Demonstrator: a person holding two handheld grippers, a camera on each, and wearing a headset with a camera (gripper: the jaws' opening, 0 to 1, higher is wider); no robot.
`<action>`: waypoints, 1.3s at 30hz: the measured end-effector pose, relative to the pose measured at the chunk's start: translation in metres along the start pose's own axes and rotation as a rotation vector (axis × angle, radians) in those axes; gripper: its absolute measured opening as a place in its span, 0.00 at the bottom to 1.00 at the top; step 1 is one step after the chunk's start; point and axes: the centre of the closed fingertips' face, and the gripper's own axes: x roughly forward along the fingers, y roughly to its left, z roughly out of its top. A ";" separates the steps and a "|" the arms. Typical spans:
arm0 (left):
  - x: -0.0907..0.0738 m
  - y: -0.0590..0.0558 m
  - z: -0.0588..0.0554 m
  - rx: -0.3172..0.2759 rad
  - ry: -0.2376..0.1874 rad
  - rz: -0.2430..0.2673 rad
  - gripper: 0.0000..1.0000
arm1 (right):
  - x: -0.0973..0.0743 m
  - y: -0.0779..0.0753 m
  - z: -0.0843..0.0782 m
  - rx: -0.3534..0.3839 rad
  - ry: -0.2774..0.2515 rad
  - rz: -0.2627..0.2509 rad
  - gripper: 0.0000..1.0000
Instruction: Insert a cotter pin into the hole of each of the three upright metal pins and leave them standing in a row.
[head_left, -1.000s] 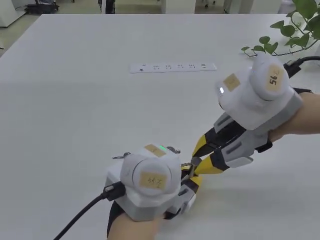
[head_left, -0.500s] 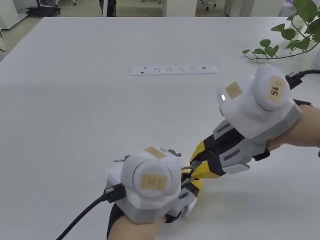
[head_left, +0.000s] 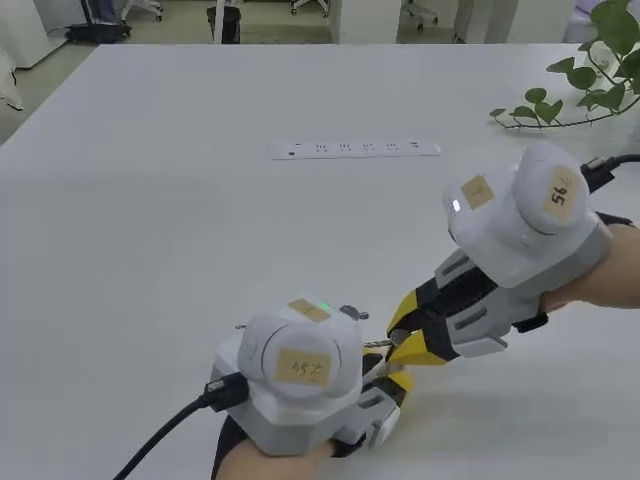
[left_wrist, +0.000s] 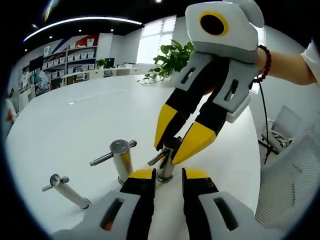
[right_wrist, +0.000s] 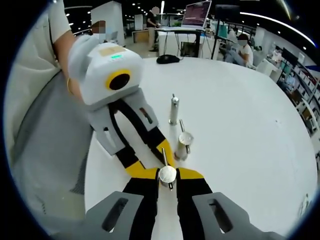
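upright metal pin (left_wrist: 165, 171), cotter pin (left_wrist: 155, 159) crosswise

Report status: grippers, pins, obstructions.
Left gripper shut on near pin at base. Right gripper shut on cotter pin at its top. Middle pin and far pin upright, cottered. Nothing blocking.

Wide white surface (head_left: 150, 200); white power strip (head_left: 355, 149) lying across its middle; leafy plant (head_left: 590, 70) at one edge; wall shelves (left_wrist: 75, 60), monitor (right_wrist: 197, 12), curved ceiling light strip (left_wrist: 80, 22) beyond.
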 end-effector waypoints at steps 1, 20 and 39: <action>-0.002 0.000 0.000 0.001 0.002 0.000 0.20 | -0.001 -0.001 0.000 0.001 -0.002 -0.003 0.13; -0.043 0.004 0.006 -0.008 -0.029 0.002 0.26 | -0.014 -0.025 -0.013 0.025 0.026 -0.058 0.13; -0.062 0.004 0.012 -0.020 -0.059 0.007 0.28 | -0.016 -0.032 -0.020 0.045 0.033 -0.066 0.13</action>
